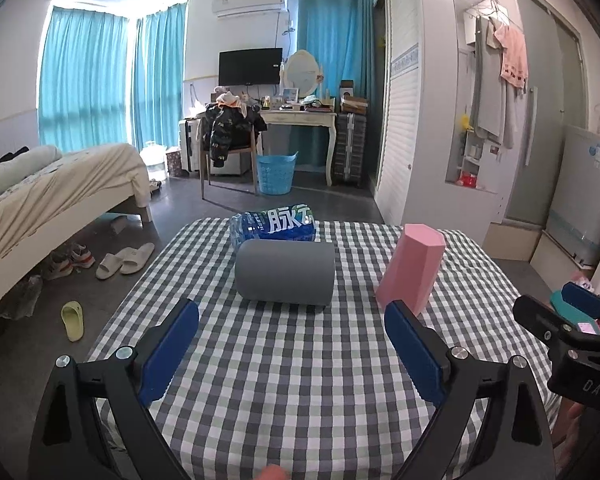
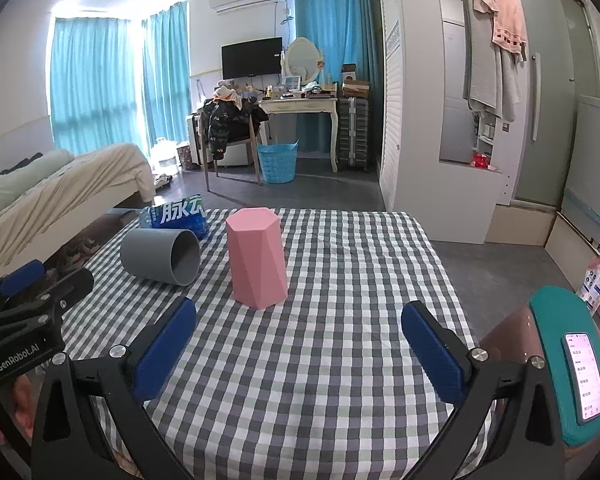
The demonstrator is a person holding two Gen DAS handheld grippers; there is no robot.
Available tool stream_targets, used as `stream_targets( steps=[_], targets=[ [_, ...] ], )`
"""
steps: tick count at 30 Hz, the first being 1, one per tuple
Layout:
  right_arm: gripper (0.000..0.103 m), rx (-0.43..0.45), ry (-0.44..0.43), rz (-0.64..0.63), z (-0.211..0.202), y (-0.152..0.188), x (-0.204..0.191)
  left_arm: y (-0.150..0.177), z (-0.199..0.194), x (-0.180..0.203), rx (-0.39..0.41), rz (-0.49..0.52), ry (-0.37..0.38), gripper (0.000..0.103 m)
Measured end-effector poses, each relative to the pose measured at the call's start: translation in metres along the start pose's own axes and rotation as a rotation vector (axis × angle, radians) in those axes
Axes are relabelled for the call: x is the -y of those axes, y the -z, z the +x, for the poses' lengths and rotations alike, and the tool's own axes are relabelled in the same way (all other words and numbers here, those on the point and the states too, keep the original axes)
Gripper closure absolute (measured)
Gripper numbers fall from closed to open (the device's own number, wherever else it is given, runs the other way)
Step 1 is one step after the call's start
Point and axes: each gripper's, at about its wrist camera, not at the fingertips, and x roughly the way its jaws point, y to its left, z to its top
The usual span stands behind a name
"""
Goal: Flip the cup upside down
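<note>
A grey cup (image 1: 285, 272) lies on its side on the checked tablecloth (image 1: 284, 360), its open mouth facing right in the right wrist view (image 2: 162, 256). A pink faceted cup (image 1: 412, 270) stands upside down, closed end up, to its right; it also shows in the right wrist view (image 2: 258, 258). My left gripper (image 1: 292, 320) is open and empty, a short way in front of the grey cup. My right gripper (image 2: 300, 320) is open and empty, in front of and slightly right of the pink cup.
A blue plastic pack of bottled water (image 1: 274, 224) lies just behind the grey cup at the table's far edge. A phone in a teal mount (image 2: 572, 368) sits at the right. A bed (image 1: 52, 188), slippers (image 1: 124, 260) and a blue basket (image 1: 276, 174) stand beyond.
</note>
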Motion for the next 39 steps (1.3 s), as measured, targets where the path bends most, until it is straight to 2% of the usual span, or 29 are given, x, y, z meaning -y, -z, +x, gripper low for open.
stream_targets(
  steps=[39],
  targets=[
    [0.0,-0.021,0.009,-0.014,0.0066,-0.0003,-0.0036,-0.0039,-0.0022,-0.0018,-0.008,-0.001,-0.025,0.006]
  ],
)
